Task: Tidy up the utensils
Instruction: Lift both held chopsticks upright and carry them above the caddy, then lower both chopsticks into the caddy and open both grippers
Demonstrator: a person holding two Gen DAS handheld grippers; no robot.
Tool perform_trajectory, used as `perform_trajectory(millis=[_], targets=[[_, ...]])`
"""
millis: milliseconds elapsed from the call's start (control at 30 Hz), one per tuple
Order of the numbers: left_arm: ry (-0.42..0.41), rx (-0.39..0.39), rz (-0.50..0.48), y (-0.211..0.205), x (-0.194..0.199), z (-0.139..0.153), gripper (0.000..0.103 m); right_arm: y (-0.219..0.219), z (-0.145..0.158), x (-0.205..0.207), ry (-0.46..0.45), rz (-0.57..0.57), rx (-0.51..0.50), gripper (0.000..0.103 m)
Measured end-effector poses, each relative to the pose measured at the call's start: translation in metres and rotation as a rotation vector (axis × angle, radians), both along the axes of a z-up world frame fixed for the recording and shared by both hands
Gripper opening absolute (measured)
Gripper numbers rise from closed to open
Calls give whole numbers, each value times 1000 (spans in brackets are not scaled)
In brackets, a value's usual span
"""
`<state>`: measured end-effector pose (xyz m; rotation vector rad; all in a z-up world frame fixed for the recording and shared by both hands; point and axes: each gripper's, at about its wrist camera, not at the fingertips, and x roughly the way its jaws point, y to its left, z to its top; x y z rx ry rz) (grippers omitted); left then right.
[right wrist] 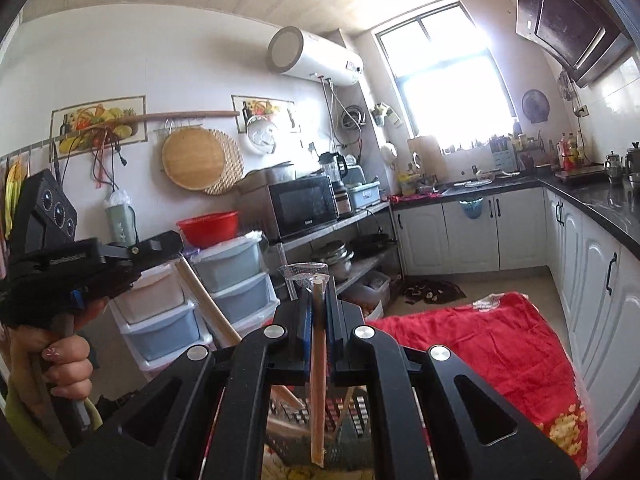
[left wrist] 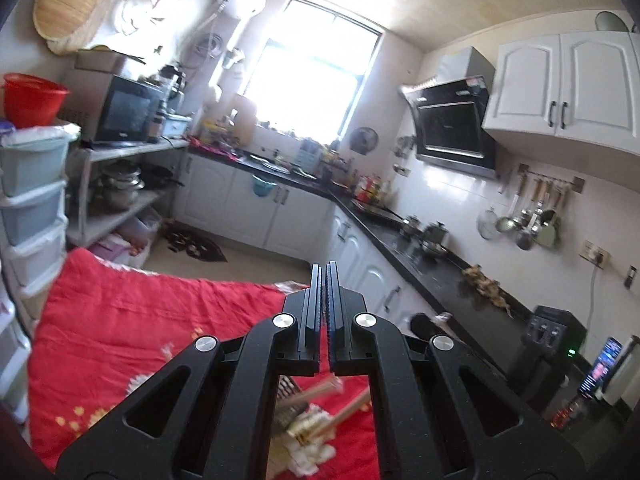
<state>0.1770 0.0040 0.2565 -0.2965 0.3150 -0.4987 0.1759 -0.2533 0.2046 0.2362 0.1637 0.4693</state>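
Note:
My right gripper [right wrist: 319, 284] is shut on a wooden-handled utensil [right wrist: 318, 380] wrapped in clear plastic, held upright above a wire rack [right wrist: 348, 416] on the red cloth [right wrist: 480, 344]. A second wooden handle [right wrist: 208, 304] slants up at the left. My left gripper [left wrist: 324, 270] is shut and empty, raised above the red cloth [left wrist: 152, 320]. Below it lie blurred wooden-handled utensils [left wrist: 320, 408]. The left gripper body [right wrist: 76, 264] shows at the left of the right wrist view, held by a hand.
Stacked plastic drawers [right wrist: 224, 280] and a metal shelf with a microwave [right wrist: 300, 204] stand beyond the cloth. A black counter [left wrist: 440, 276] with pots runs along the right. Ladles hang on a wall rail [left wrist: 536, 208].

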Motion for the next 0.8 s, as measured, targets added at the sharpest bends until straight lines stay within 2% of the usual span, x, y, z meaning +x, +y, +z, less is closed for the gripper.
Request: perform_trajectory(millis=[200,333,600,800], targets=[[-5,35,88,9,16,-1,0,5,7,13,-47,-6,11,6],[-6,61,123,14,22,-12,0,15,7,17,-88,-11,-19,6],[61,40,130,27,39,-39,0,42,-8,22,-138,-4,-112,6],[104,54,107,23,46,-60,0,56,-26,34,-109,15,-135,6]])
